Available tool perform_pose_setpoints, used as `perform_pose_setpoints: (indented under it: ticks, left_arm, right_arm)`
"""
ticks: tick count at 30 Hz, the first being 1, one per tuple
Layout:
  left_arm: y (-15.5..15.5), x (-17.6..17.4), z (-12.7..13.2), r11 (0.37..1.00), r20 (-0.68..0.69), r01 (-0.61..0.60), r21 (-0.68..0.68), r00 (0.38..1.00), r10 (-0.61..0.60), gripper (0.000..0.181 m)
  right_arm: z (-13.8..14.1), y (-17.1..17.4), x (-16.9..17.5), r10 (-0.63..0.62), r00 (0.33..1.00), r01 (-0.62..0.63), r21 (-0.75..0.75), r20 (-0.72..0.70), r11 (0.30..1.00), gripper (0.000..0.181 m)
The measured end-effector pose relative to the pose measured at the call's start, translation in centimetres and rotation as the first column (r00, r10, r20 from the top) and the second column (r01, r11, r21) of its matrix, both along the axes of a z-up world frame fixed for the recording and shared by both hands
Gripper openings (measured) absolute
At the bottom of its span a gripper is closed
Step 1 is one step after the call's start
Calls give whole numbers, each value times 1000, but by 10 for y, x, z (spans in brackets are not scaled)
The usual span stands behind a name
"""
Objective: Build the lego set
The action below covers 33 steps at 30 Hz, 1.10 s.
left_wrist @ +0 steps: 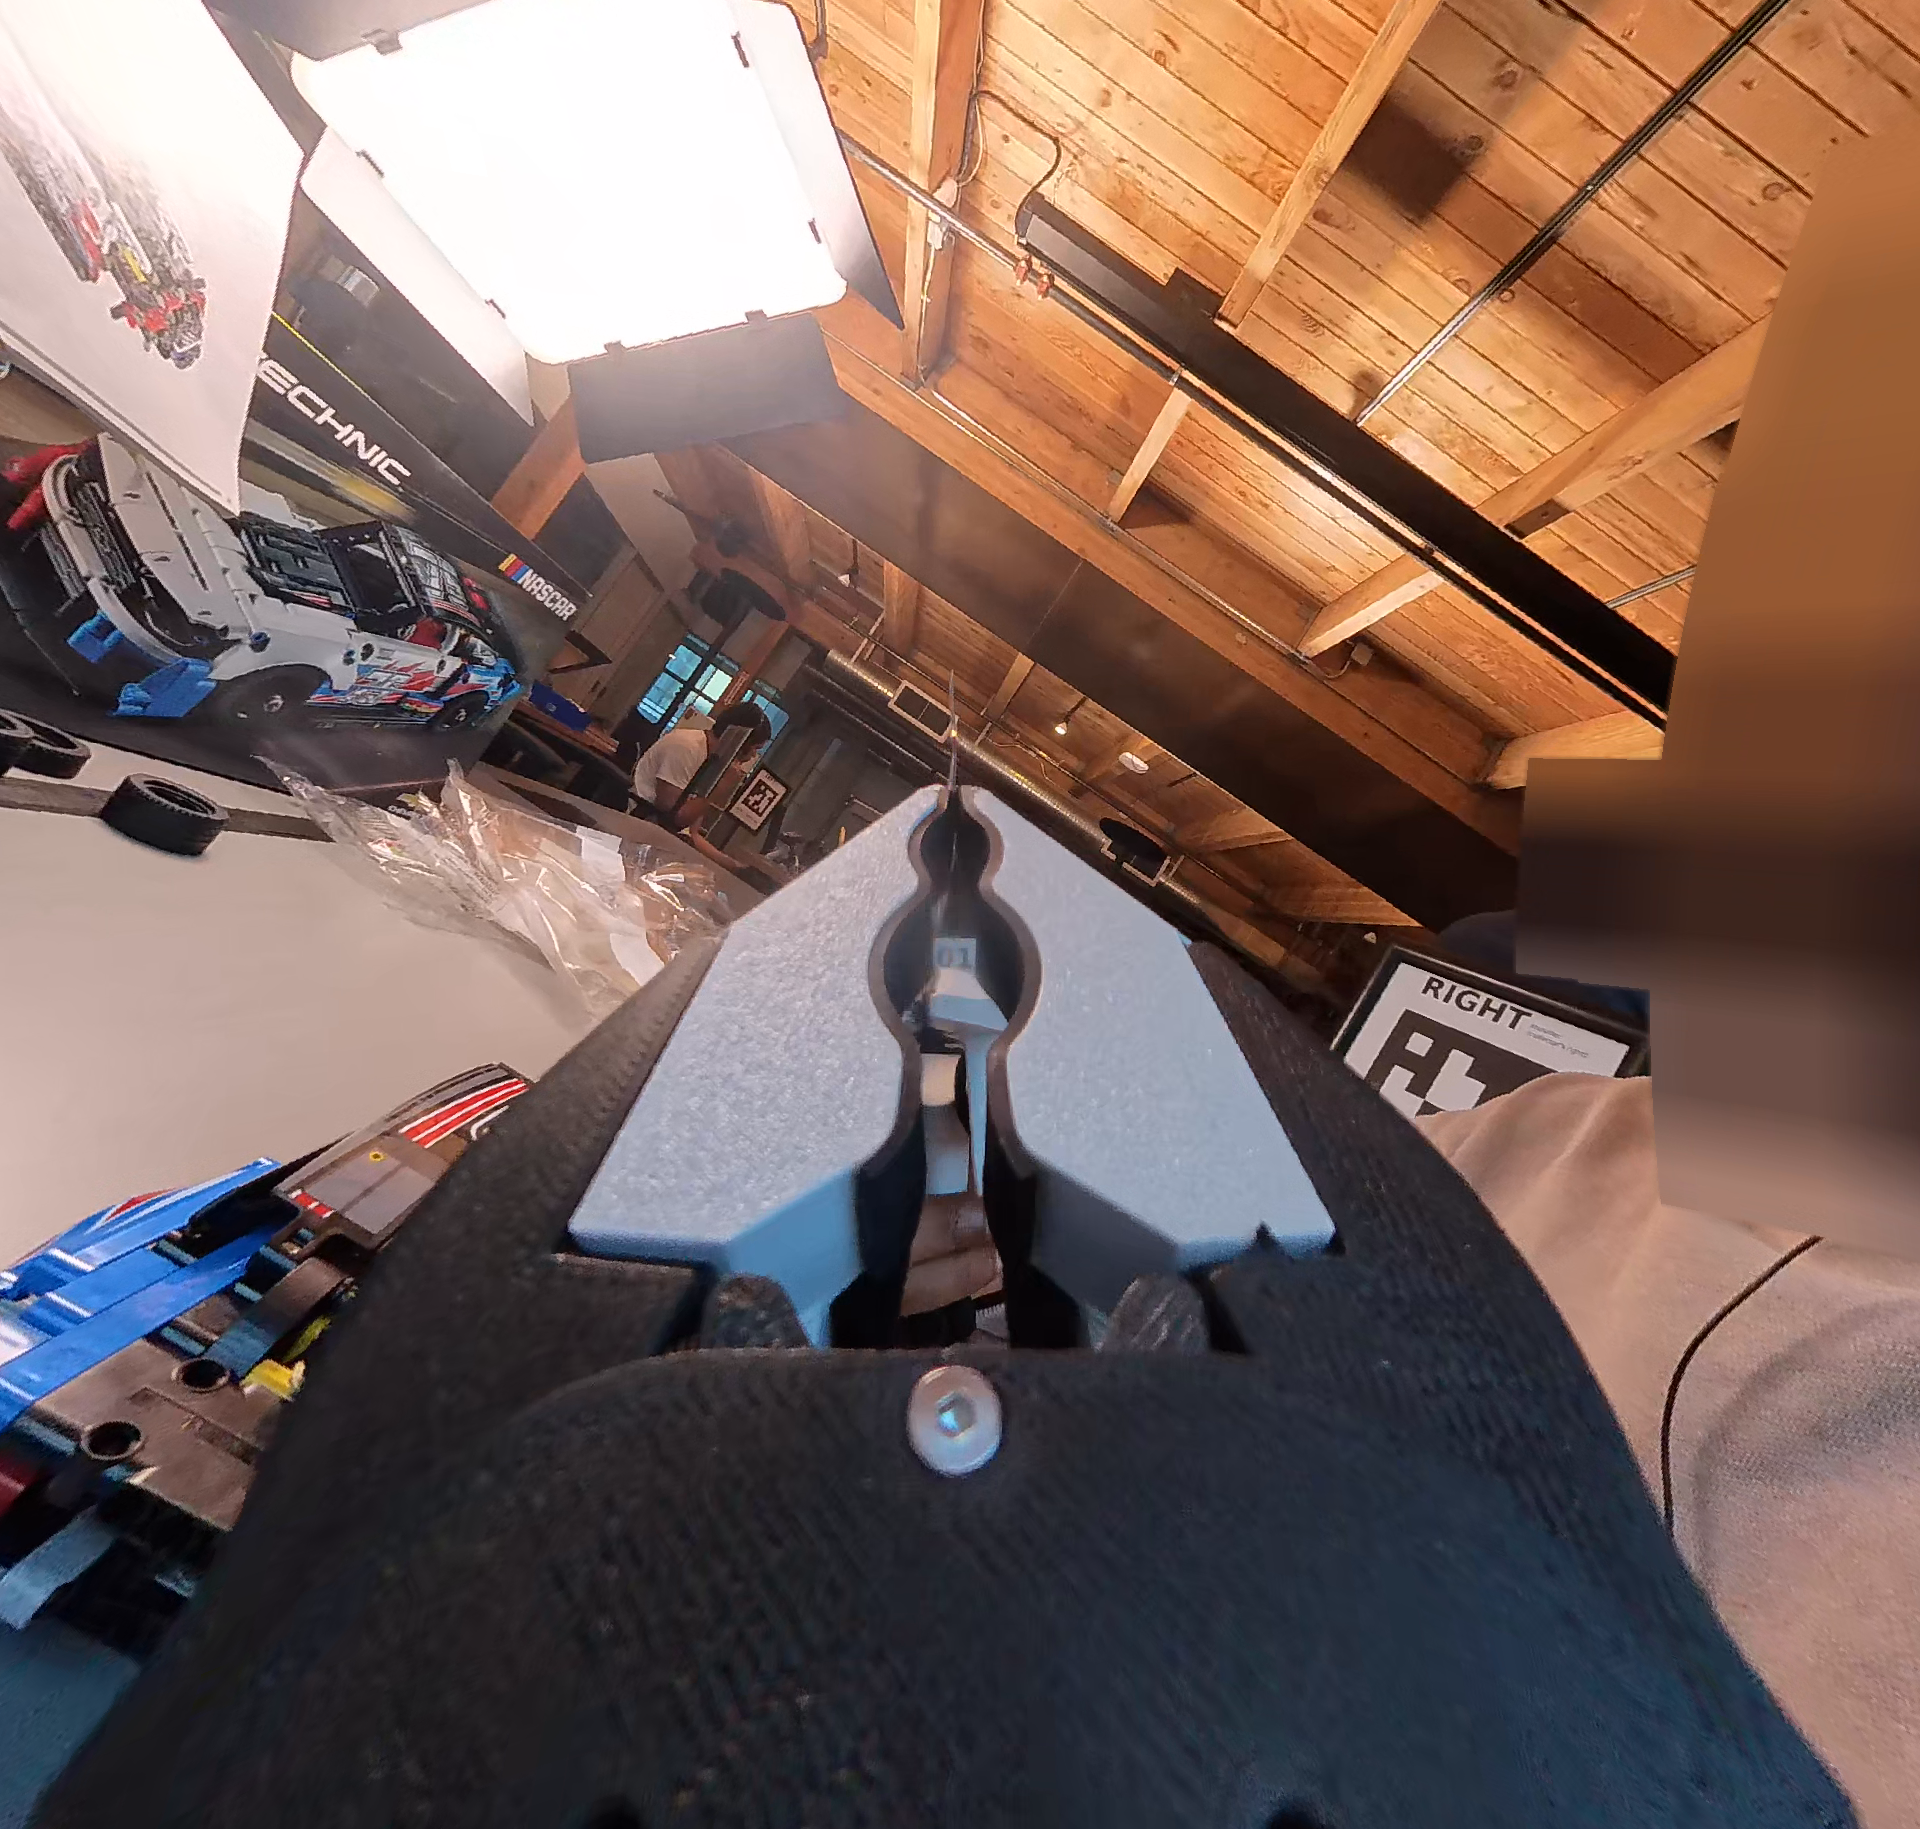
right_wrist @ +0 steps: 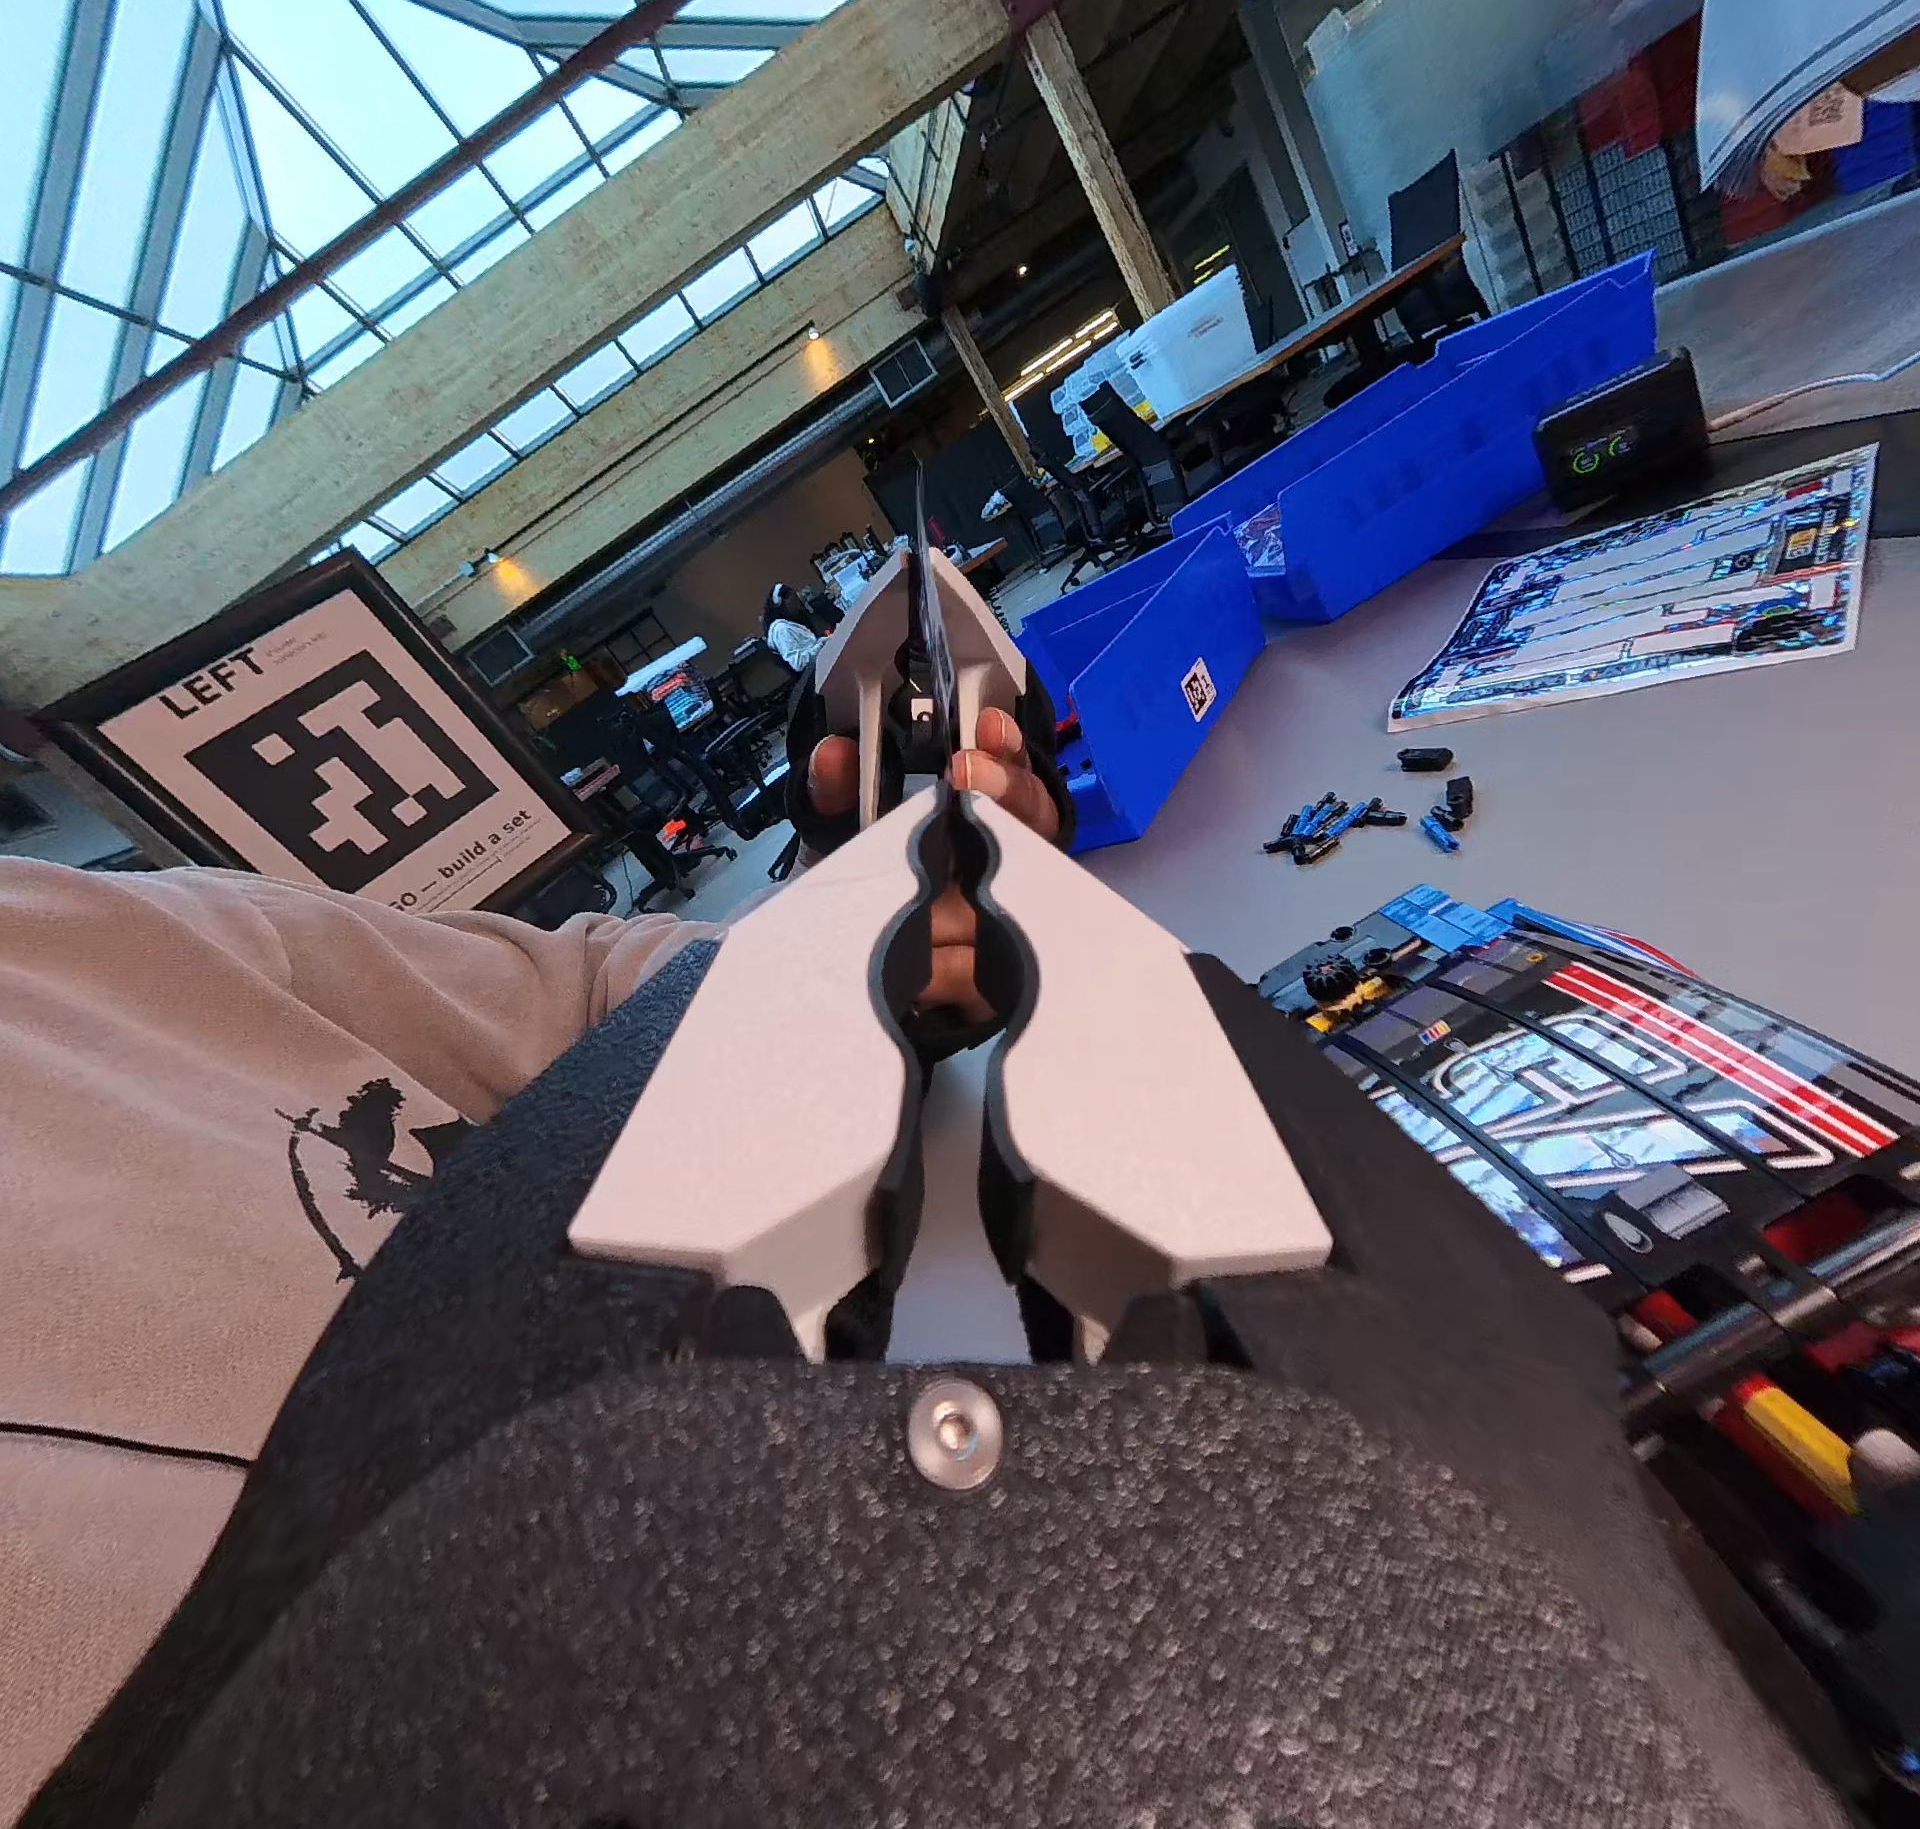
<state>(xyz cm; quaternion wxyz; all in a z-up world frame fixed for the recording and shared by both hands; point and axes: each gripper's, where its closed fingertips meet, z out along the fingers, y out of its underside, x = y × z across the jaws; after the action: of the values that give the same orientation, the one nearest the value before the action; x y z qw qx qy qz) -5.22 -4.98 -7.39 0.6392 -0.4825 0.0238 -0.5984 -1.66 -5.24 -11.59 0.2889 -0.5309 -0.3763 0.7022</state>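
Note:
My left gripper [left_wrist: 953, 792] is shut on a thin sticker [left_wrist: 951, 730], seen edge-on and poking out past its tips. In the right wrist view the left gripper [right_wrist: 920, 558] points up, held by a hand, and the dark sticker strip [right_wrist: 923, 522] runs down through it to my right gripper [right_wrist: 951, 792]. The right gripper is shut, its tips meeting on the strip's lower end. One of its grey fingers [left_wrist: 971, 1031] shows through the left jaws. The partly built car [right_wrist: 1610, 1083] lies on the table below and also shows in the left wrist view [left_wrist: 156, 1312].
A sticker sheet [right_wrist: 1662, 595], blue bins [right_wrist: 1164, 678], loose blue and black pins [right_wrist: 1340, 829] and a black device [right_wrist: 1621, 429] lie on the table. The set's box [left_wrist: 260, 584], tyres [left_wrist: 171, 813] and plastic bags [left_wrist: 499, 865] are at the left. The grippers' ends are close to 6 centimetres from one another.

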Motion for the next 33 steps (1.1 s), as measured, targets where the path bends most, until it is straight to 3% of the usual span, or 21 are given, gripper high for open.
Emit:
perform_pose_setpoints:
  ticks: [5, 10, 14, 16, 24, 29, 33]
  left_arm:
    - [1, 0, -4, 1000, -42, -15, 0, 999, 15, 0]
    - [3, 5, -19, 997, -240, -67, 43, 968, 76, 0]
    - [8, 7, -31, 996, -352, -76, 35, 932, 84, 11]
    - [10, 5, -36, 996, -382, -84, 19, 920, 85, 24]
    - [15, -2, -44, 996, -365, -13, -90, 931, -21, 50]
    - [2, 13, -36, 993, -332, 101, -60, 936, -116, 47]
    - [-6, 19, -32, 987, -329, 152, -42, 931, -158, 32]
  right_arm:
    - [3, 1, 4, 11, 1000, -11, 15, -2, 1000, 0]
    - [2, 9, 10, -17, 999, 14, 85, 33, 996, 0]
    - [-1, 7, 15, -32, 996, 12, 227, 81, 974, 0]
    - [2, 6, 19, -25, 995, -4, 296, 97, 955, 0]
    - [15, 4, 32, 58, 980, -134, 415, 190, 900, 0]
    - [11, -3, 32, 119, 959, -226, 438, 258, 870, 0]
    - [4, -7, 31, 155, 945, -265, 399, 286, 878, 0]
